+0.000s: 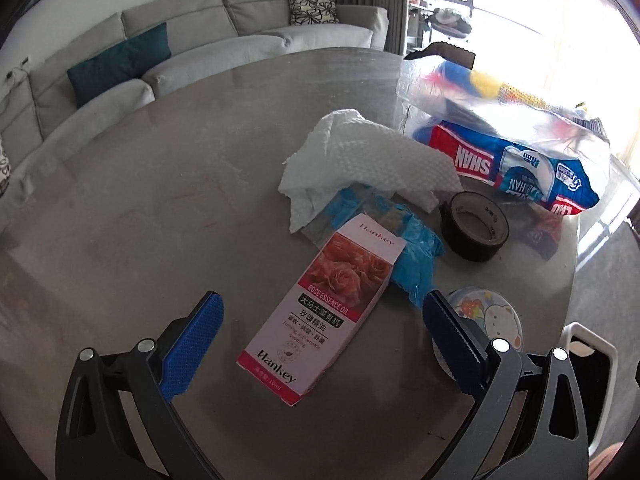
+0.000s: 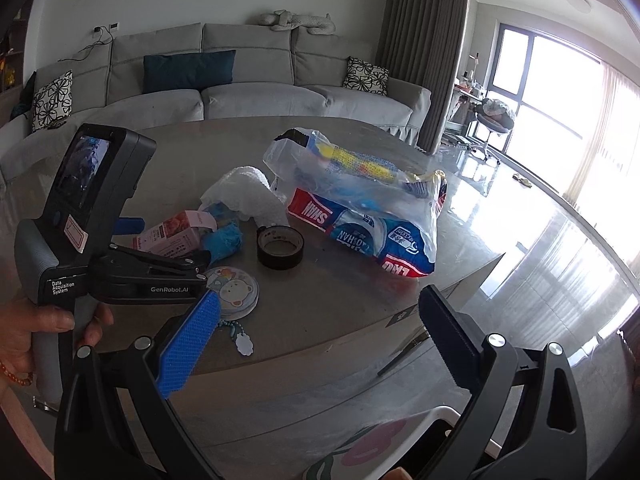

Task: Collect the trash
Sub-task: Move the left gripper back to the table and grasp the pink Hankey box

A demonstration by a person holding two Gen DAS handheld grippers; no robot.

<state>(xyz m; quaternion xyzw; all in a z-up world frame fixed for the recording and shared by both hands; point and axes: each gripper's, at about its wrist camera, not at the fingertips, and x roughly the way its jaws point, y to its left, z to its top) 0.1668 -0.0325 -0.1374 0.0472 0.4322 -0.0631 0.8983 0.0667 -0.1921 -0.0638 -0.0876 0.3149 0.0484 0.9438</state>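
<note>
A pink rose-oil carton (image 1: 316, 312) lies on the round grey table (image 1: 140, 208), partly over a crumpled blue wrapper (image 1: 412, 260). A crumpled white paper towel (image 1: 360, 160) lies behind them. My left gripper (image 1: 320, 340) is open, its blue fingers on either side of the carton's near end, just above the table. In the right wrist view the carton (image 2: 172, 234), the wrapper (image 2: 224, 240) and the towel (image 2: 248, 192) lie left of centre. My right gripper (image 2: 316, 340) is open and empty over the table's near edge. The left gripper body (image 2: 100, 216) is at left.
A black tape roll (image 1: 474, 228) and a clear bag of packaging (image 1: 512, 140) lie to the right of the trash. A round cartoon tin (image 1: 484, 320) sits by my left gripper's right finger. A white bin rim (image 2: 400, 432) is below the table edge. A grey sofa (image 2: 240, 92) stands behind.
</note>
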